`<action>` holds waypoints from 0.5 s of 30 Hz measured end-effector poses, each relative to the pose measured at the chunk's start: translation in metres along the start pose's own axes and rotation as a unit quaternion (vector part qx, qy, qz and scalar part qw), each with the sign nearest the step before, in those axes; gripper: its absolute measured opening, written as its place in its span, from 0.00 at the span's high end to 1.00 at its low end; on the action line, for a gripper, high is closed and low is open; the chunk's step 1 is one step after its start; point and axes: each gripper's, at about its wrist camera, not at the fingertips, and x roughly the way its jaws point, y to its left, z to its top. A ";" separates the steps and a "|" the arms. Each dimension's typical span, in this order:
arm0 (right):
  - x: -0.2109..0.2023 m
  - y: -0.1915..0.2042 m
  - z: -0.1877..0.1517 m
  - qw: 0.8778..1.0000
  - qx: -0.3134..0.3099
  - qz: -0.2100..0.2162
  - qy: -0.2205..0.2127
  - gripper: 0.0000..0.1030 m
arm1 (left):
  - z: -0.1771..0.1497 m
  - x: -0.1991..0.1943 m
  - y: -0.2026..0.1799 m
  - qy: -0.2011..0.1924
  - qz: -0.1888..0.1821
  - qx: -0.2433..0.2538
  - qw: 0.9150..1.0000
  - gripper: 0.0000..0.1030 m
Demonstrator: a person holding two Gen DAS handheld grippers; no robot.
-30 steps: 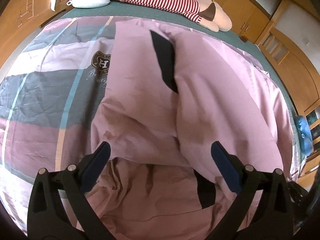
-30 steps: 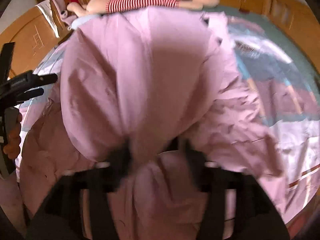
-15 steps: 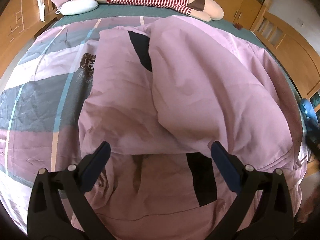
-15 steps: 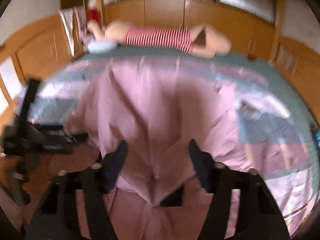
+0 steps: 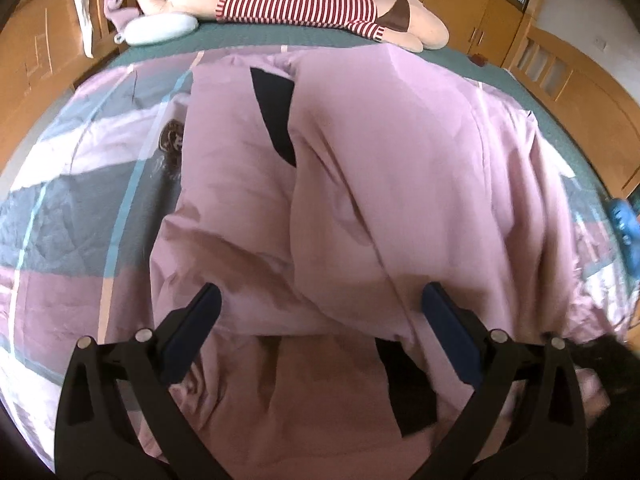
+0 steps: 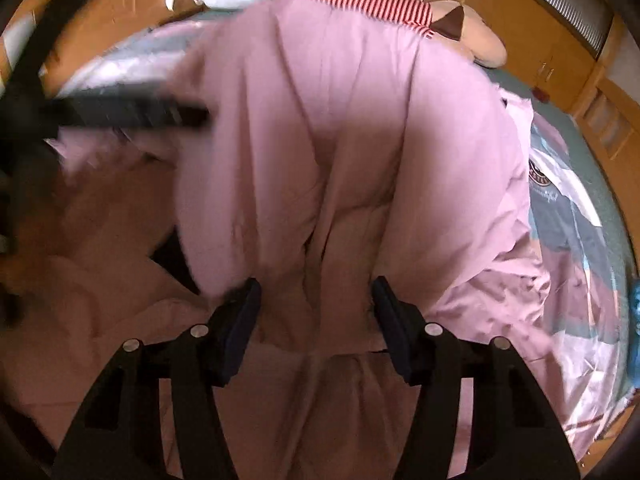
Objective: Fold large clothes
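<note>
The big pink garment (image 5: 360, 184) is sprawled across the bed, heaped over a plaid quilt (image 5: 80, 208) in grey, pink and white bands. From the left wrist camera, the left gripper (image 5: 320, 312) hovers over the near folds with its jaws spread wide, blue pads showing, nothing between them. This view picks out two black patches on the fabric, one high up (image 5: 276, 116) and one low by the right finger (image 5: 404, 384), plus a crest logo (image 5: 172, 140) printed on the quilt, half tucked under the garment's edge. It also gives the clearest look at the long plush toy (image 5: 312, 12) in its red-and-white striped shirt lying along the far edge of the bed, with a pale blue cushion (image 5: 160, 28) beside it.

Over to the right wrist camera: the right gripper (image 6: 316, 308) also has its jaws apart, hanging above a raised ridge of pink cloth that runs away from the lens; whether the pads touch the fabric I cannot tell. What only this view offers is the other gripper from the side, a blurred dark bar (image 6: 132, 112) reaching in from the left over the cloth. The quilt shows here only at the right, with a second crest. A blue object (image 6: 634, 304) sits at the far right edge; too blurred to name. Wooden cabinets (image 5: 480, 4) ring the room.
</note>
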 end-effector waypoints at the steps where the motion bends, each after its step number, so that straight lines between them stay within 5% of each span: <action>1: -0.012 -0.010 0.005 1.000 0.015 0.021 -0.012 0.42 | 0.000 0.001 -0.001 -0.001 0.005 0.003 1.000 0.02; 3: -0.034 -0.032 0.017 0.996 0.053 0.054 -0.053 0.42 | 0.000 0.007 -0.004 0.004 0.015 0.011 1.000 0.02; 8: -0.035 -0.079 0.059 0.986 0.109 0.042 -0.122 0.42 | -0.005 0.025 -0.004 0.025 0.028 0.015 0.999 0.02; 11: -0.004 -0.089 0.063 0.979 0.152 0.074 -0.109 0.42 | -0.005 0.028 -0.009 0.020 0.042 0.028 0.999 0.02; 15: 0.053 -0.106 0.053 0.979 0.190 0.063 -0.036 0.45 | -0.007 0.030 -0.011 0.016 0.047 0.037 0.998 0.02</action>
